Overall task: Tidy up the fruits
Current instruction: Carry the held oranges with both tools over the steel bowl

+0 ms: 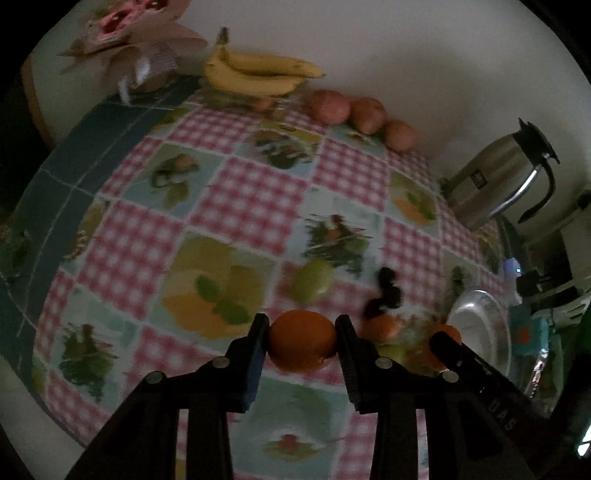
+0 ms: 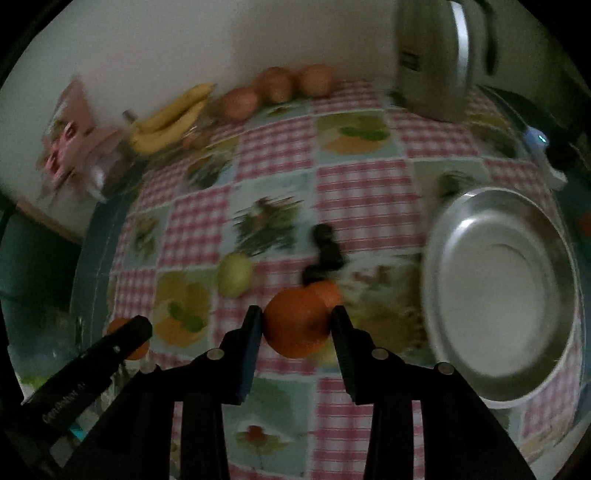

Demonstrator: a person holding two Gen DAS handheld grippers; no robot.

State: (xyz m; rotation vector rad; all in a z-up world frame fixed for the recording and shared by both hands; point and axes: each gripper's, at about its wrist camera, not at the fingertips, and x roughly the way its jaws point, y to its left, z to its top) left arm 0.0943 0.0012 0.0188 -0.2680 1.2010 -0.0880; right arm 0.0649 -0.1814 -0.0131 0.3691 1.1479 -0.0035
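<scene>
Desk [image 1: 236, 206], covered by a checked pink-and-white oilcloth with printed fruit panels, fills both wrist views. Pale wall behind it.

Round shiny steel bowl [image 2: 498, 291] sits on the desk's right side, nothing in it. Brushed-steel thermos jug with black handle [image 1: 495, 177] stands beyond it, near the wall.

Bunch of yellow bananas [image 1: 255, 74] lies at the far edge against the wall; three reddish-brown round fruits [image 1: 364, 114] in a row just beside them (kind not clear, blur). Pink crumpled paper wrapping [image 1: 122, 33] in the far left corner.

Left gripper [image 1: 301, 341]: black jaws clenched on a round orange [image 1: 301, 341], both pads pressing its sides; the fruit appears clear of the cloth.

Right gripper [image 2: 297, 326]: likewise clamped on a second round orange [image 2: 297, 326], held left of the steel bowl. Each gripper's finger shows at the edge of the other's view.

Pale green round fruit [image 2: 235, 275] rests on the cloth near desk centre. Small dark bunch, probably grapes [image 2: 325, 254], lies just right of it; another orange piece [image 2: 327, 291] sits close behind the held orange.
</scene>
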